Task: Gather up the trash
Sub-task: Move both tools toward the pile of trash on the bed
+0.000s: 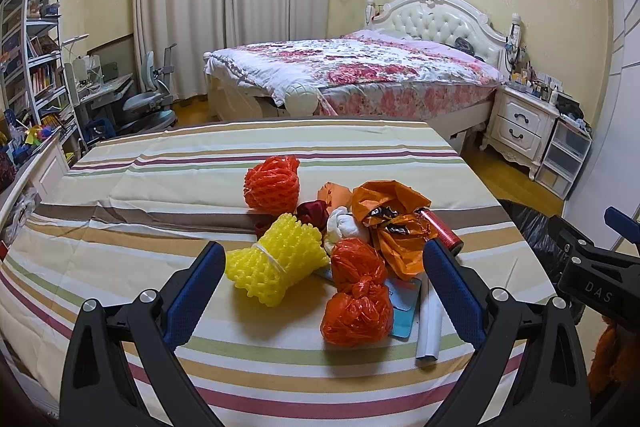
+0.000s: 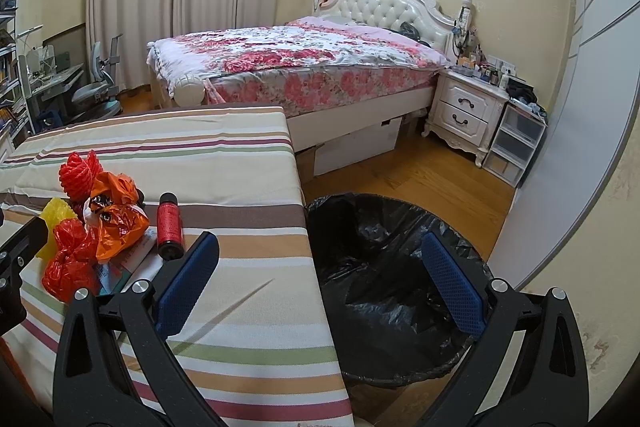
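Left gripper (image 1: 324,283), jaws spread wide and empty, frames the trash pile at frame centre, likely lining up on the yellow foam net (image 1: 276,263) or knotted red bag (image 1: 356,299). Right gripper (image 2: 320,283), also wide open and empty, hangs over the black-lined bin (image 2: 384,267) at lower right, beside the striped table (image 2: 248,307).
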Available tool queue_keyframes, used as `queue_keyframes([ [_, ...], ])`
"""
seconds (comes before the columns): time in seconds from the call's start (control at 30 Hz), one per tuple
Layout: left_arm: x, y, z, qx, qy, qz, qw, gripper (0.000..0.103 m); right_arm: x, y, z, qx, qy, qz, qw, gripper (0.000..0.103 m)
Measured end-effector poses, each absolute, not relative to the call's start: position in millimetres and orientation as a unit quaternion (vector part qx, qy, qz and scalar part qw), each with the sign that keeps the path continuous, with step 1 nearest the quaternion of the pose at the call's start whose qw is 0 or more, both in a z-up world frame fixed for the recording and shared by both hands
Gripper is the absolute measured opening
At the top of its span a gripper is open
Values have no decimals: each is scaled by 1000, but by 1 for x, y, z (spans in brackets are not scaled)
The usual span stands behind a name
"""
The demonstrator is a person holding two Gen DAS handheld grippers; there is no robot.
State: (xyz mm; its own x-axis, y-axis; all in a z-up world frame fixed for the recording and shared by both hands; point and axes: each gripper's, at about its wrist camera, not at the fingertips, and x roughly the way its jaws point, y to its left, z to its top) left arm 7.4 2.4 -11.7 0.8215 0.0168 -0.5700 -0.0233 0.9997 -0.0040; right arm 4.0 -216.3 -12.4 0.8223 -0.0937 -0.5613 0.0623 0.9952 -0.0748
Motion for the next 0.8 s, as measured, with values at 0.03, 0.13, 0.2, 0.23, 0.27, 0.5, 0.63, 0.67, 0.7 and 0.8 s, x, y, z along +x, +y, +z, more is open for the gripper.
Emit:
queue_keyframes([
  [0.03,7,3,-12,-5,299,10,954,96,4,-216,-13,-27,295,-41,954,99],
  [0.13,8,2,-13,-4,299,10,954,96,3,-221,-14,-27,296,-40,954,99],
  [0.2,7,1,-14,-4,301,10,954,96,4,-222,-16,-27,297,-40,954,99],
  [0.23,8,1,-14,-4,302,10,953,96,5,-222,-17,-27,296,-40,954,99],
  [0.27,8,1,-15,-4,302,10,953,96,5,-222,-17,-28,296,-40,954,99],
  [0.5,9,1,-15,-3,302,11,953,96,7,-223,-23,-28,298,-40,953,99],
  [0.63,9,2,-16,-5,304,11,952,96,1,-219,-20,-29,299,-41,953,99],
  [0.67,9,2,-16,-5,305,11,952,96,1,-218,-21,-30,299,-41,953,99],
  [0.7,9,2,-17,-5,306,11,952,96,1,-218,-21,-30,299,-41,953,99],
  [0.8,9,3,-18,-5,306,10,952,96,1,-218,-21,-30,299,-41,953,99],
])
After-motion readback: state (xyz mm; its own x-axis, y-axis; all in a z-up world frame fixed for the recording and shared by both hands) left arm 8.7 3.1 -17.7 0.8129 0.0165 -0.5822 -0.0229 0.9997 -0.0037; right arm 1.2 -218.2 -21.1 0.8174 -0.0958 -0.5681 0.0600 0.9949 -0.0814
